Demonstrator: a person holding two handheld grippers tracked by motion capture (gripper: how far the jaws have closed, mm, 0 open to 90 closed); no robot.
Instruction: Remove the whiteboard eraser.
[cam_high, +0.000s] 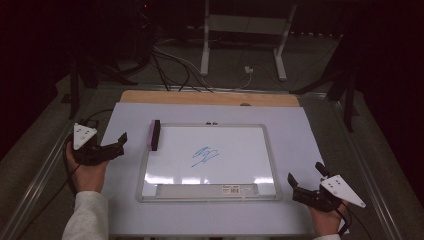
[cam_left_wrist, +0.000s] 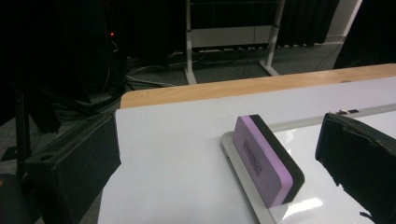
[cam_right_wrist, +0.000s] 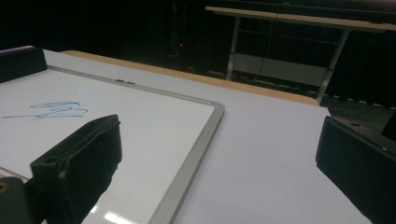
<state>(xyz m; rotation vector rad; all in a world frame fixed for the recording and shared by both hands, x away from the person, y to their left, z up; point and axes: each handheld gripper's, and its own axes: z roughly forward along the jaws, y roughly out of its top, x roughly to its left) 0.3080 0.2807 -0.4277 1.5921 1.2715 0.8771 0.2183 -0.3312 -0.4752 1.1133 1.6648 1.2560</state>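
The room is dark. Beyond the wooden tabletop (cam_high: 210, 97) lies grey floor (cam_high: 310, 65) with trailing cables (cam_high: 170, 62). A white-legged desk (cam_high: 242, 22) stands farther back, against black curtains (cam_left_wrist: 308, 21).

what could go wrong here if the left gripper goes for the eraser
The eraser stands on its narrow edge on the whiteboard frame, so a nudge from the open left gripper might tip it over. It sits well away from the blue scribble, so the carry could drag the felt and smear ink.
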